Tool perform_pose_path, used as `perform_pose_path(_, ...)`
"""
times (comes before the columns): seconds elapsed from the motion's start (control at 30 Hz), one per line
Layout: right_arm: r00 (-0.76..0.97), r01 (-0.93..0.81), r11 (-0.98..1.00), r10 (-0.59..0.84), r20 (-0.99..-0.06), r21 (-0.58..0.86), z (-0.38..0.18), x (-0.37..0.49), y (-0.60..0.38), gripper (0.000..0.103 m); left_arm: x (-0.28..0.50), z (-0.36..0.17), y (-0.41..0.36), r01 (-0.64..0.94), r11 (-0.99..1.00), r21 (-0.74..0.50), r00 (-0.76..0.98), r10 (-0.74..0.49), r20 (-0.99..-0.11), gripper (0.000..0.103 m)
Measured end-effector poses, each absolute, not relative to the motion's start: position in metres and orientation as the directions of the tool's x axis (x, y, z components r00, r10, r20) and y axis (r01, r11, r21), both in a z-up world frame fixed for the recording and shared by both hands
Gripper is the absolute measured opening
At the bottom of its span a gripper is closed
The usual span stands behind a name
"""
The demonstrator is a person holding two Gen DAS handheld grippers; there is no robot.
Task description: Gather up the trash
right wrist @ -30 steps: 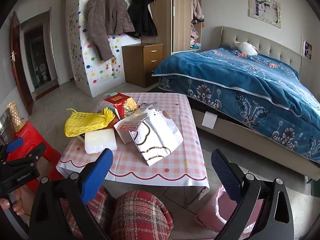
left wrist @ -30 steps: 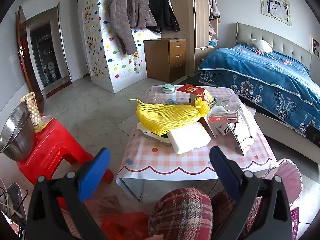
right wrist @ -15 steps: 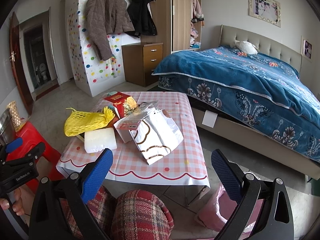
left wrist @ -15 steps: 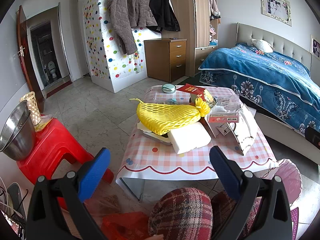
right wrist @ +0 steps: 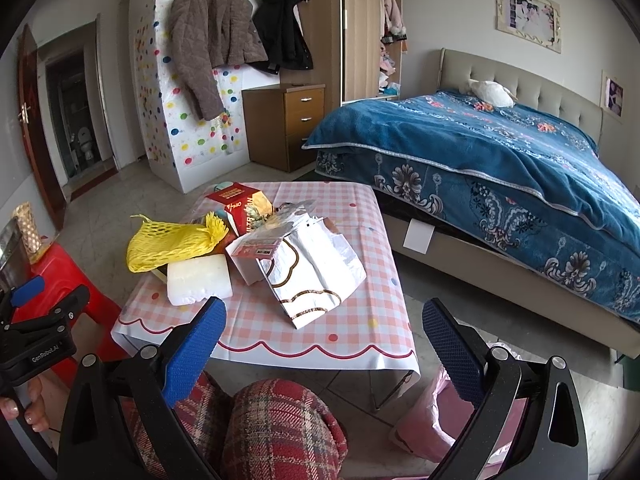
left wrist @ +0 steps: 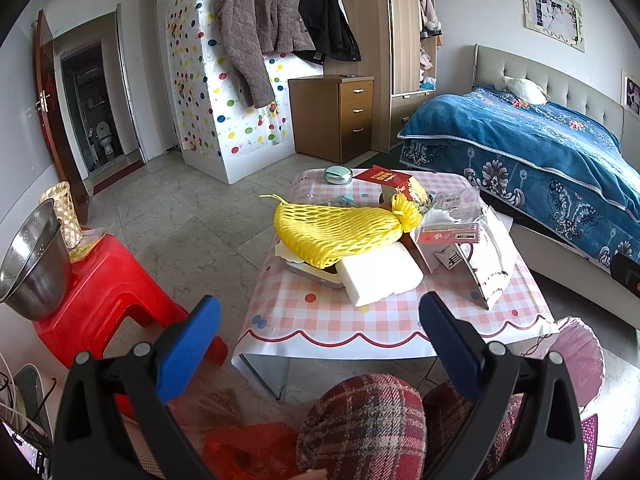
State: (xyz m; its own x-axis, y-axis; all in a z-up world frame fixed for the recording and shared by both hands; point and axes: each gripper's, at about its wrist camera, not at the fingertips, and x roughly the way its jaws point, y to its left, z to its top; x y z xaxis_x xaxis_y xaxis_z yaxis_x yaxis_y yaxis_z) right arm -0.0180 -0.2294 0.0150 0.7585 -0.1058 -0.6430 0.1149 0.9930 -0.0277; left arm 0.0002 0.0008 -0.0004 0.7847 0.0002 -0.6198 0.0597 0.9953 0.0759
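Note:
A low table with a pink checked cloth holds a heap of trash: a yellow foam net, a white foam block, a red box, a small red-and-white carton and a white paper bag with gold lines. My left gripper is open and empty, short of the table's near edge. My right gripper is open and empty, also in front of the table.
A pink-lined trash bin stands at the table's near right corner. A red stool with a steel bowl is at left. A bed with a blue cover is at right. My plaid-clad knees are below the grippers.

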Motion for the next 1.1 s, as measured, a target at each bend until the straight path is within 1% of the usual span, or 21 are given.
perform_pose_path(0.4,0.759,0.114,0.993,-0.105,-0.643,-0.027,0.014,-0.018,-0.228,0.097,0.000,-0.001,0.001,0.060,0.995,0.077,0.783,0.001,-0.621,0.096)
perform_pose_path(0.47,0.758,0.115,0.993,-0.106,-0.643,-0.028,0.014,-0.018,-0.229,0.097,-0.004,-0.001,0.011,0.060,0.995,0.078,0.782,0.002,-0.623,0.096)
perform_pose_path(0.6,0.752,0.117,0.993,-0.108,-0.650,-0.029,0.011,-0.017,-0.229,0.097,0.005,-0.011,0.009,0.055,0.995,0.079,0.777,0.007,-0.630,0.096)
perform_pose_path(0.83,0.735,0.073,0.995,-0.099,-0.671,-0.067,-0.021,0.000,-0.224,0.097,0.016,-0.029,0.005,0.042,0.993,0.109,0.735,0.043,-0.677,0.096)
perform_pose_path(0.97,0.723,0.077,0.994,-0.106,-0.682,-0.073,-0.044,0.017,-0.222,0.097,0.025,-0.038,0.010,0.043,0.995,0.093,0.722,0.033,-0.691,0.096)
perform_pose_path(1.07,0.728,0.033,0.999,-0.019,-0.685,0.007,-0.058,0.030,-0.224,0.097,0.035,-0.046,0.016,0.041,0.998,0.044,0.727,0.000,-0.687,0.096)
perform_pose_path(1.1,0.724,0.028,1.000,-0.012,-0.690,0.013,-0.060,0.035,-0.223,0.097,0.037,-0.048,0.017,0.047,0.998,0.030,0.733,-0.014,-0.680,0.096)
